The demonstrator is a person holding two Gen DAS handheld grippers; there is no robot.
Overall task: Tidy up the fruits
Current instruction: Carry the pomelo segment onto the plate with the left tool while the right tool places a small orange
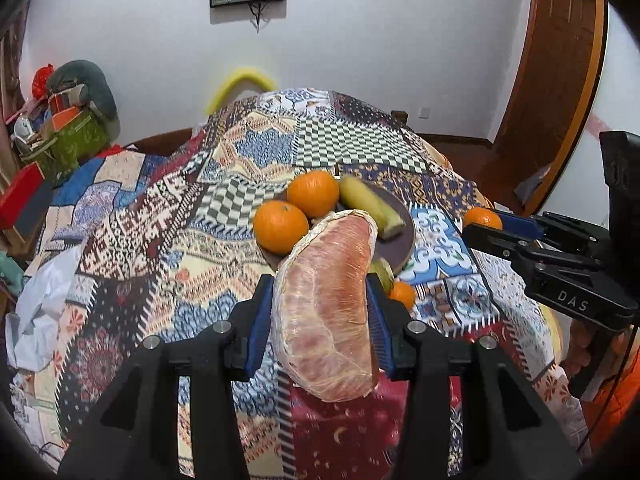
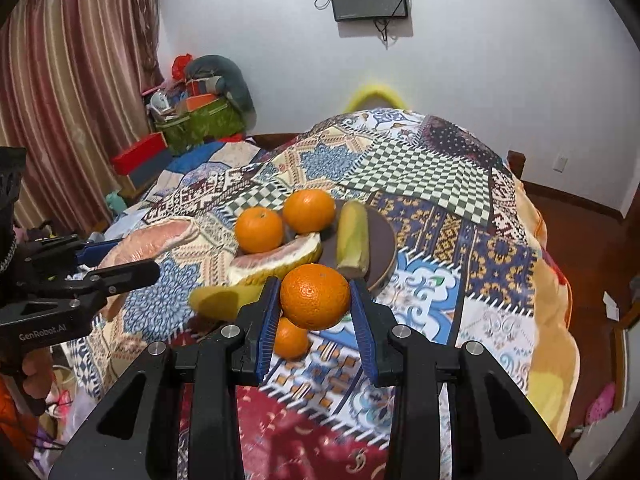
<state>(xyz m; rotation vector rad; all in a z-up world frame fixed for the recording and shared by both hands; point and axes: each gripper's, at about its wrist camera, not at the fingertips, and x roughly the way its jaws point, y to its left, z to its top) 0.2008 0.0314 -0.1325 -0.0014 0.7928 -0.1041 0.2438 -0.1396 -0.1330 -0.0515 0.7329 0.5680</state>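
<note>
Above the quilted bed, the left gripper clamps a pomelo wedge and the right gripper an orange, both seemingly bound next for the brown plate.

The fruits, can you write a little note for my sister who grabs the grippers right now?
Left gripper: shut on the pomelo wedge, held above the cloth.
Right gripper: shut on an orange, also lifted.
On the brown plate: two oranges, a banana piece, and another pomelo slice at its edge.
Off the plate, on the cloth: a small orange and a yellow banana piece.
Left: probably place both held fruits, then those two.
</note>
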